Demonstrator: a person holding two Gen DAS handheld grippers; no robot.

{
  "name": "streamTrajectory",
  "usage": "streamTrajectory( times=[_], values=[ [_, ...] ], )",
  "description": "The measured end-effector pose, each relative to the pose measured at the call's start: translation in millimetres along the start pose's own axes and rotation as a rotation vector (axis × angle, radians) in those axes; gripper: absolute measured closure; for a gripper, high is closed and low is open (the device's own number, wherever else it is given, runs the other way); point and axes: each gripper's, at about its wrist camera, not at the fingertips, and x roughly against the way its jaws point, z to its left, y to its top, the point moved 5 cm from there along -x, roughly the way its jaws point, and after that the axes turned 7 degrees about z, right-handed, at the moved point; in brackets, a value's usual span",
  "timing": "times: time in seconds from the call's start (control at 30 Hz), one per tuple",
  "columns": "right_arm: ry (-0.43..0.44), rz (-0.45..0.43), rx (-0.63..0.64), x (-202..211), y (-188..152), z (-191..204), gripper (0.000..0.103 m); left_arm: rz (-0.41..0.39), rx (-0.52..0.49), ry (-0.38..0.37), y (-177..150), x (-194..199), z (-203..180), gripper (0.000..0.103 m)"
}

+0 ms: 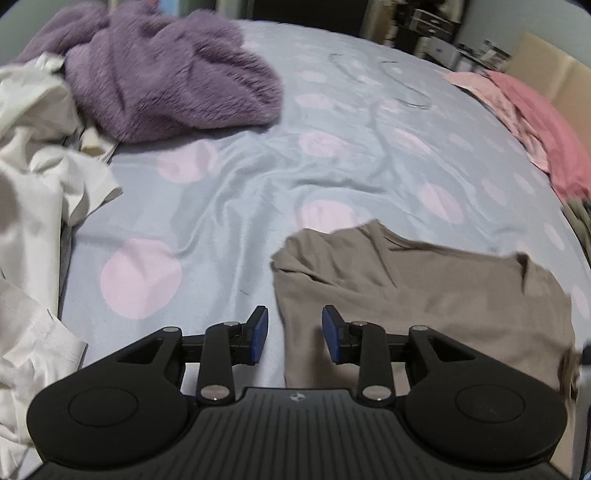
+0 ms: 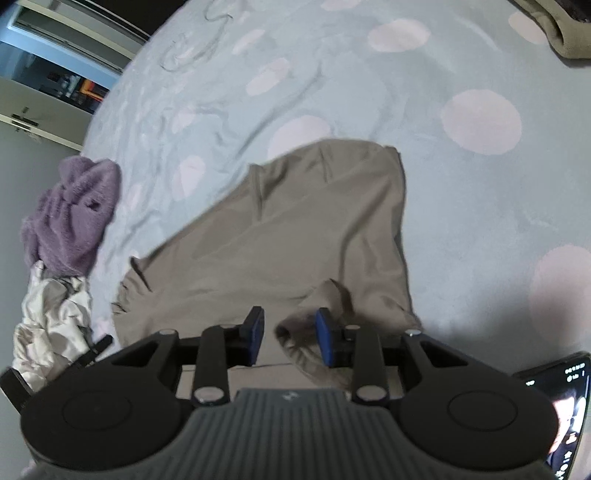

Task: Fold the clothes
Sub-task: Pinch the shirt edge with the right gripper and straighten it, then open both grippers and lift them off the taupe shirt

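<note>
A taupe garment lies partly folded on the blue bedsheet with pink dots. My left gripper is open and empty, hovering over the garment's near left edge. In the right wrist view the same garment spreads ahead. My right gripper is open above its near edge, with a raised fold of cloth just beyond the right finger, not clamped.
A fluffy purple garment and white clothes lie at the left. Pink clothes lie at the far right by a cardboard box. A phone lies at the near right; an olive garment sits at the far right.
</note>
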Motion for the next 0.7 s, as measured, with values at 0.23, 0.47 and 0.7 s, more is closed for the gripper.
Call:
streamTrajectory(
  times=[0.23, 0.47, 0.7],
  values=[
    [-0.095, -0.03, 0.117, 14, 1, 4, 0.092, 0.02, 0.086, -0.018, 5, -23, 6, 0.089],
    [-0.19, -0.061, 0.238, 30, 3, 8, 0.1, -0.033, 0.026, 0.036, 5, -20, -3, 0.103],
    [-0.388, -0.185, 0.442, 49, 10, 16, 0.101, -0.052, 0.014, 0.073, 6, -18, -1, 0.103]
  ],
)
